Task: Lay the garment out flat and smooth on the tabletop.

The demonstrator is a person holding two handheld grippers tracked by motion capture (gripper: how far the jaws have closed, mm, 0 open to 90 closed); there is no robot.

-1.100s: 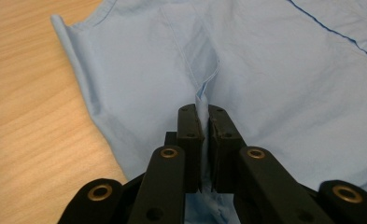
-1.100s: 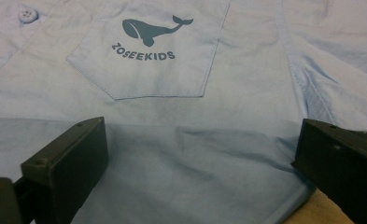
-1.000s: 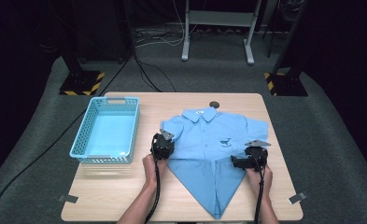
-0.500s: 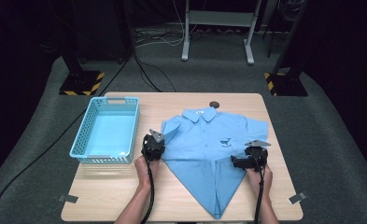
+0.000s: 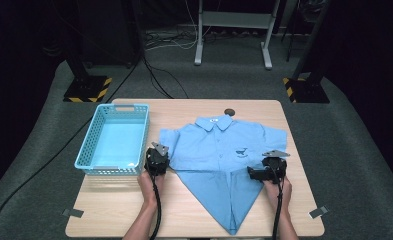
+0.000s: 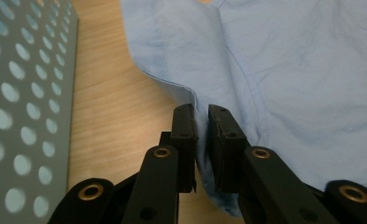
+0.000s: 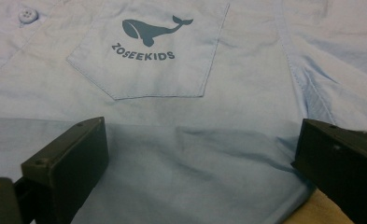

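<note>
A light blue short-sleeved shirt [image 5: 219,150] lies front up on the wooden table [image 5: 109,200], its lower part folded to a point near the front edge. At the shirt's left edge my left gripper [image 5: 157,159] is shut on a fold of the cloth [image 6: 288,70]. Its jaws [image 6: 202,116] have just eased open a little, with the fabric still filling the narrow gap. My right gripper [image 5: 252,174] rests on the shirt's right side, pointing left. Its jaws [image 7: 200,144] stand wide open over the cloth below the whale-print pocket [image 7: 153,56], holding nothing.
A light blue perforated basket [image 5: 119,106] stands on the table's left, close beside my left gripper, its wall [image 6: 22,93] just left of the jaws. A small dark round thing [image 5: 229,112] sits by the collar. Tape marks [image 5: 74,212] lie near the front corners.
My left gripper has moved left toward the basket, drawing the shirt's left edge with it. The right gripper has stayed in place.
</note>
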